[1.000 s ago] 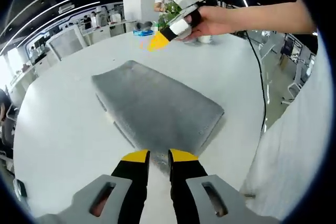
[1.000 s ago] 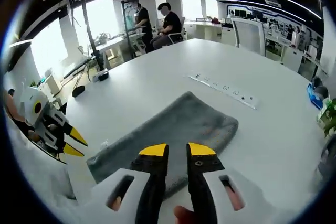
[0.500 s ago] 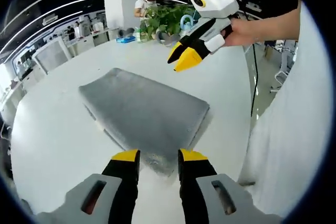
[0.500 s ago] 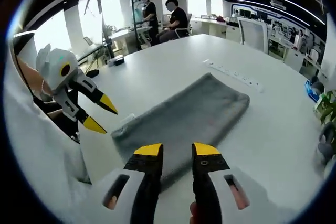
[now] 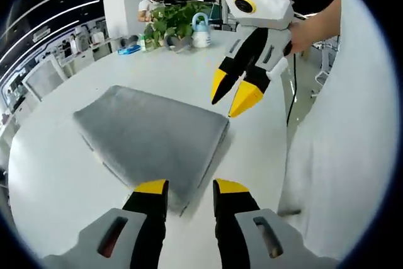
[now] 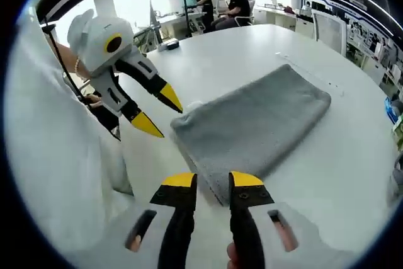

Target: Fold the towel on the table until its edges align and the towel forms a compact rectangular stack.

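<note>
The grey towel (image 5: 148, 140) lies flat on the white table (image 5: 56, 174) as a folded rectangle, its near corner just ahead of the left gripper (image 5: 184, 187), whose jaws stand apart and empty. The right gripper (image 5: 233, 92) hovers at two o'clock above the towel's far corner, jaws parted, holding nothing. The towel looks soft, light and limp, likely to sag and drag if lifted at one point; pinching two corners of a short edge together should carry it cleanly.
</note>
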Demonstrator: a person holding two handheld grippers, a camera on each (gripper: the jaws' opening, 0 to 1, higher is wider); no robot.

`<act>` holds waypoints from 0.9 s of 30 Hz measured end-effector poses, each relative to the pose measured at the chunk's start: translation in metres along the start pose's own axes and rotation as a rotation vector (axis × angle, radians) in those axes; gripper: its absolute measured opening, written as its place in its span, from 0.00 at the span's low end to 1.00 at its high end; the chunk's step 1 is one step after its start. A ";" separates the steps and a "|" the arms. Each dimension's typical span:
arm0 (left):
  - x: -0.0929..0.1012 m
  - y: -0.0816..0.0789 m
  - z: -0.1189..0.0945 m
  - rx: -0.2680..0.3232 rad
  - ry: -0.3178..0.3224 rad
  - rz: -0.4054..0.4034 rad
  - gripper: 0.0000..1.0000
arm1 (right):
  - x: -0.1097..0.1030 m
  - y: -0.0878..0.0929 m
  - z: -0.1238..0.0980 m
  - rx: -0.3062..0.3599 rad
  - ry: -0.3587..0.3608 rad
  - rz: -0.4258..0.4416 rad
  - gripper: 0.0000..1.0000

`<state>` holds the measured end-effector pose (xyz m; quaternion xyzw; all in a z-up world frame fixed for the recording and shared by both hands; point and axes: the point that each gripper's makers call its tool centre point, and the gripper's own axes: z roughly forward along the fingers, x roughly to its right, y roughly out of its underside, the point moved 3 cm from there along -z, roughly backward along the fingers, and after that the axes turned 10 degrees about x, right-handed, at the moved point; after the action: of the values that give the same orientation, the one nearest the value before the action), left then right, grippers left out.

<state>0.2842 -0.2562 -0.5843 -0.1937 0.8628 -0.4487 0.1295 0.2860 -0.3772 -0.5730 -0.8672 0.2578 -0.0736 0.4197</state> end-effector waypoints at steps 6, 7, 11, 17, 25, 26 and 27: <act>0.003 0.011 0.007 -0.019 0.027 -0.005 0.29 | 0.000 0.014 0.011 -0.042 -0.020 -0.010 0.18; 0.003 0.013 0.008 -0.024 0.027 -0.008 0.30 | 0.000 0.017 0.013 -0.050 -0.022 -0.013 0.18; -0.003 0.019 0.015 -0.038 0.019 -0.004 0.30 | 0.004 0.026 0.017 -0.080 -0.026 -0.025 0.18; -0.006 0.026 0.024 -0.078 0.027 0.007 0.32 | 0.008 0.038 0.021 -0.122 -0.033 -0.032 0.19; -0.012 0.031 0.031 -0.102 0.025 0.004 0.32 | 0.011 0.046 0.029 -0.159 -0.036 -0.077 0.20; -0.013 0.032 0.032 -0.108 0.026 0.004 0.31 | 0.011 0.047 0.030 -0.161 -0.037 -0.083 0.19; -0.013 0.031 0.032 -0.109 0.024 0.007 0.30 | 0.013 0.048 0.030 -0.161 -0.036 -0.089 0.19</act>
<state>0.3014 -0.2577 -0.6272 -0.1921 0.8880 -0.4030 0.1097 0.2887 -0.3874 -0.6300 -0.9098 0.2166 -0.0557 0.3495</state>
